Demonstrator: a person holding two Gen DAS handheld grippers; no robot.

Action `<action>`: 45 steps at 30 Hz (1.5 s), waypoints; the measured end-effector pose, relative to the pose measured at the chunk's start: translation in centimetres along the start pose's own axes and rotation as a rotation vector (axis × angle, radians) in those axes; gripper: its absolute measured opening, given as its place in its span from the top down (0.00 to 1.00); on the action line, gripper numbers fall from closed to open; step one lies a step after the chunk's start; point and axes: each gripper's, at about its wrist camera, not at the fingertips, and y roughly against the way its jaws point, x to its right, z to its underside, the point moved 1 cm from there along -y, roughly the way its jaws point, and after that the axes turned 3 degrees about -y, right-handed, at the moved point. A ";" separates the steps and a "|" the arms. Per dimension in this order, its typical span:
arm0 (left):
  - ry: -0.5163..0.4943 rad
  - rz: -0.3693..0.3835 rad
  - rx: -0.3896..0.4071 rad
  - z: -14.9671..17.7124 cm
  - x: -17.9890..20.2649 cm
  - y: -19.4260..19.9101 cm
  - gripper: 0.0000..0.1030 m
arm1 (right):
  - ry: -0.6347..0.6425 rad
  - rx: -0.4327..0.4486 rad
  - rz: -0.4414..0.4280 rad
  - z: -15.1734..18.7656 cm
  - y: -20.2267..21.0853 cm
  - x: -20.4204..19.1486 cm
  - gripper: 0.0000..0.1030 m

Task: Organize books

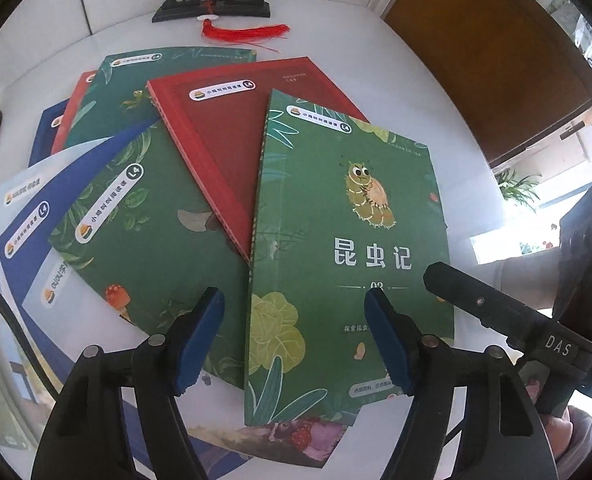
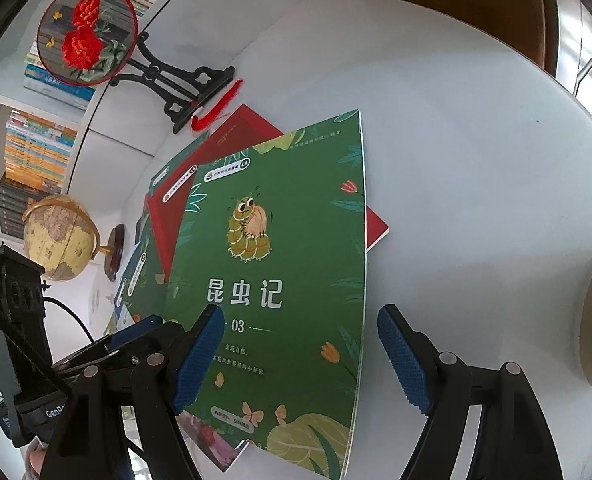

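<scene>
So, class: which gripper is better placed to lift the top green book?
Probably the right gripper: its open jaws straddle the top green book's free edge; the left gripper hovers over the cover.

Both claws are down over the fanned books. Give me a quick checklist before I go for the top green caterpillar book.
1. Left claw open: ok, nothing pinched; it straddles the left edge of the green caterpillar book.
2. Right claw open: ok, it straddles that book's right edge, pads not pressing.
3. Target on top: ok, no other book covers it; it overlaps the red book.
4. Claws clear of each other: ok, the right claw's finger sits at the book's far edge in the left wrist view.
5. Fan stand and globe clear of the books: ok.
6. Pads touching the cover: cannot tell.
</scene>
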 end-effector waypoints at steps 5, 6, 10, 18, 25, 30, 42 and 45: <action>-0.003 0.025 -0.001 0.2 0.5 -0.3 0.32 | 0.001 0.003 -0.025 0.2 -0.1 0.0 0.24; -0.007 0.028 -0.003 0.2 0.6 -0.4 0.32 | -0.002 0.002 -0.033 0.2 -0.2 0.0 0.24; -0.011 0.051 -0.004 0.3 0.9 -0.6 0.32 | -0.009 -0.001 -0.054 0.3 -0.3 0.0 0.24; 0.027 0.051 0.005 0.5 -0.1 -0.2 0.53 | -0.037 0.004 -0.093 0.4 -0.1 0.4 0.24; 0.038 0.037 0.010 1.2 -0.4 0.2 0.57 | -0.026 -0.011 -0.102 0.6 -0.2 0.2 0.22; 0.053 0.032 0.007 2.1 -0.9 0.8 0.57 | -0.008 -0.053 -0.131 1.3 -0.5 0.0 0.22; 0.136 0.018 -0.001 5.1 -2.7 1.4 0.57 | 0.023 -0.134 -0.192 3.3 -1.3 -1.1 0.23; 0.140 -0.010 0.015 5.5 -3.0 1.8 0.57 | 0.037 -0.122 -0.215 3.7 -0.7 -1.3 0.38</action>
